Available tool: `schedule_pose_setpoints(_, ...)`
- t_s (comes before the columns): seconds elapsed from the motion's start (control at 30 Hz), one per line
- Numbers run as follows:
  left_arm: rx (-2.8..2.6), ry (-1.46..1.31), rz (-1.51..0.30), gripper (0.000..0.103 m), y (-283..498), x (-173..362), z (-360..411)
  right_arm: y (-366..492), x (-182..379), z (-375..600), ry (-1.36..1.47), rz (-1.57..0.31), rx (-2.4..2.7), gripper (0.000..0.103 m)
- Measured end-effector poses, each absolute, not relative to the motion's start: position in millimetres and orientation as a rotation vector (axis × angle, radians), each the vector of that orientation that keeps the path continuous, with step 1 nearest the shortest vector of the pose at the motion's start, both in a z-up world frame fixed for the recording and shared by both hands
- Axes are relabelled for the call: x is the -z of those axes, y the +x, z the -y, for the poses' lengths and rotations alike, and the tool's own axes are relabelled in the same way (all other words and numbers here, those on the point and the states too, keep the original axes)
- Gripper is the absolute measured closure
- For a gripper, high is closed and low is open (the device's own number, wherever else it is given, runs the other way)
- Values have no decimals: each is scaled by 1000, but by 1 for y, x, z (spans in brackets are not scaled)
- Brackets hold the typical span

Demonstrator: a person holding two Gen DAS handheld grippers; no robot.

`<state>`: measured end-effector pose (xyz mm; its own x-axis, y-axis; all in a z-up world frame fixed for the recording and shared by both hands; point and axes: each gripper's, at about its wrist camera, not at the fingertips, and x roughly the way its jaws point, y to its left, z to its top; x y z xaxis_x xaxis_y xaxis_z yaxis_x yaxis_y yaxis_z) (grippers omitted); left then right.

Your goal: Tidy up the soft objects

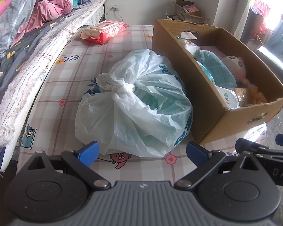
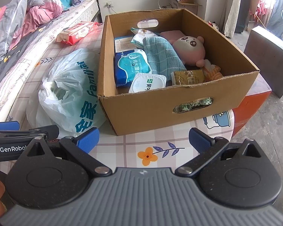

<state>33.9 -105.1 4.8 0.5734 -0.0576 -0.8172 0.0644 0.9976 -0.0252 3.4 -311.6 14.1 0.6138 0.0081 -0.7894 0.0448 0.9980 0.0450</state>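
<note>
Only the right wrist view shows inside the cardboard box (image 2: 179,111): plush toy (image 2: 190,50), towel (image 2: 163,55); crinkled knotted plastic bag (image 1: 134,103) alongside; left gripper (image 1: 142,151) and right gripper (image 2: 143,138) both spread, empty.

The knotted bag (image 1: 134,101) lies just left of the box (image 2: 179,111) (touching it); the wipes pack (image 1: 103,31) lies behind the bag.
</note>
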Motion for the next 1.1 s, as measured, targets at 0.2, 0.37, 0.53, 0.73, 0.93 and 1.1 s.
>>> schedule_pose_setpoints(0.2,71,7,-958,4,34,-5,105,3,-14,311,63,-909,20,1)
schedule_pose_setpoints(0.37,71,7,-957,4,34,-5,104,3,-15,311,62,-910,21,1)
schedule_pose_setpoints(0.53,72,6,-958,4,34,-5,104,3,-15,311,61,-910,21,1)
schedule_pose_setpoints(0.73,72,4,-959,4,34,-5,103,3,-15,310,61,-910,21,1)
schedule_pose_setpoints(0.93,73,1,-960,4,33,-4,101,3,-15,309,62,-911,21,1)
schedule_pose_setpoints(1.1,74,1,-959,4,33,-4,101,3,-15,309,61,-910,21,1)
